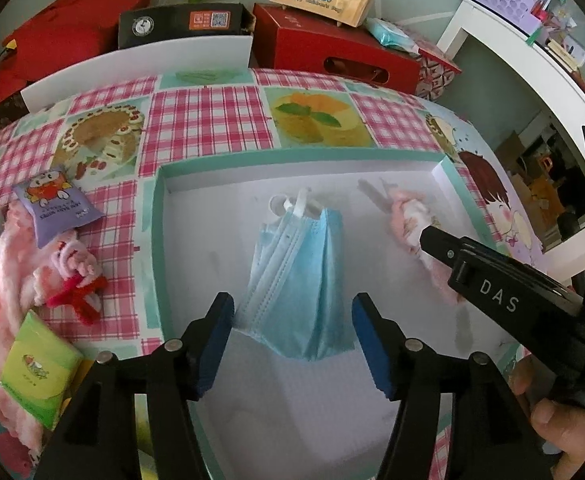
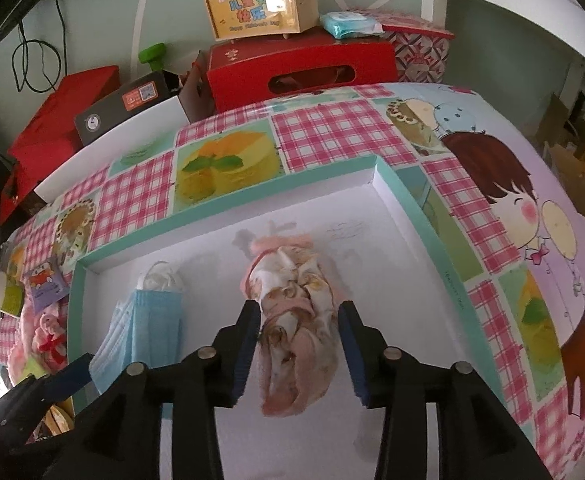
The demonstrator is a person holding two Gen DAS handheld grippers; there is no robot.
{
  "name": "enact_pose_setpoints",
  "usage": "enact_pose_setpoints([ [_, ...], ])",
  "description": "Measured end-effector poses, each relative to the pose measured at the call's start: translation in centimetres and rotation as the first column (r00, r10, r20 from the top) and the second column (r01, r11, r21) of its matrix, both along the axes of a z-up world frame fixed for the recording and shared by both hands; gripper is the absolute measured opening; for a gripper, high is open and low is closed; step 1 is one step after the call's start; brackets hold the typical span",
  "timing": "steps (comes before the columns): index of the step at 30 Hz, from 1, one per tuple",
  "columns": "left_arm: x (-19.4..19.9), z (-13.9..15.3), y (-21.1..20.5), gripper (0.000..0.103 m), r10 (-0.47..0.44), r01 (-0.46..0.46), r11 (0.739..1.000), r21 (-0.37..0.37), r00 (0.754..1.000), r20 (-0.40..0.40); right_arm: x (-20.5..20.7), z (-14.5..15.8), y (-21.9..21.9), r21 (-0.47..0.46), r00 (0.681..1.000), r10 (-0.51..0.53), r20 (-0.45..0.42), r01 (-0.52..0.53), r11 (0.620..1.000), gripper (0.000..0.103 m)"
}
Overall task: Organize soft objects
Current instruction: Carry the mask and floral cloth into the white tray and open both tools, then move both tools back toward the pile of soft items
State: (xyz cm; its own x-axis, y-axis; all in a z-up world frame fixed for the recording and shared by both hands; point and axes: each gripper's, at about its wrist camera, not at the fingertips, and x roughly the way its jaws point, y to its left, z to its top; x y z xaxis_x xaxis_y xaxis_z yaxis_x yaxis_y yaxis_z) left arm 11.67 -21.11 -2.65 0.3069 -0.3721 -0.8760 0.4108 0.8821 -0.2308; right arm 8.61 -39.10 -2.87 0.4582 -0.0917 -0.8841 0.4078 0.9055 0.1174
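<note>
A blue face mask (image 1: 296, 280) lies in the white tray with the teal rim (image 1: 292, 156); my left gripper (image 1: 292, 344) is open, its blue pads either side of the mask's near end, not closed on it. A rolled pink patterned cloth (image 2: 296, 320) lies in the same tray (image 2: 412, 208); my right gripper (image 2: 298, 348) is open around its near part. The mask also shows in the right wrist view (image 2: 140, 332), and the cloth in the left wrist view (image 1: 412, 220), partly hidden by the right gripper's body.
Left of the tray on the checked tablecloth lie a purple snack packet (image 1: 56, 208), a pink and red pipe-cleaner figure (image 1: 76, 276), a green tissue pack (image 1: 36, 376) and a fluffy pink cloth (image 1: 0, 280). Red boxes (image 1: 332, 48) and a black box (image 1: 184, 24) stand behind the table.
</note>
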Motion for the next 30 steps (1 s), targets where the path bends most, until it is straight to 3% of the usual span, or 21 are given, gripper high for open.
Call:
enact_pose_setpoints([
  [5, -0.3, 1.4, 0.5, 0.071, 0.007, -0.006, 1.000, -0.016, 0.999, 0.034, -0.3, 1.3, 0.4, -0.052, 1.000, 0.001, 0.019, 0.000, 0.999, 0.062],
  [7, -0.4, 1.9, 0.8, 0.079, 0.020, -0.019, 1.000, -0.016, 0.998, 0.052, -0.3, 1.6, 0.6, -0.060, 1.000, 0.004, 0.026, -0.003, 0.998, 0.067],
  [17, 0.8, 2.3, 3.4, 0.081, 0.125, -0.126, 0.992, 0.012, 0.989, 0.075, -0.3, 2.1, 1.4, -0.096, 1.000, 0.006, 0.007, -0.005, 0.995, 0.086],
  [19, 1.1, 2.0, 3.8, 0.091, 0.146, -0.149, 0.988, 0.029, 0.986, 0.077, -0.3, 1.9, 1.4, -0.096, 1.000, 0.009, -0.002, -0.009, 0.995, 0.089],
  [22, 1.4, 1.7, 4.5, 0.098, 0.189, -0.194, 0.980, 0.040, 0.977, 0.096, -0.3, 1.8, 1.6, -0.099, 1.000, 0.016, -0.006, -0.017, 0.995, 0.103],
  [30, 1.3, 1.6, 5.3, 0.098, 0.235, -0.239, 0.971, 0.017, 0.964, 0.122, -0.3, 1.7, 1.6, -0.127, 1.000, 0.008, -0.010, -0.009, 0.992, 0.103],
])
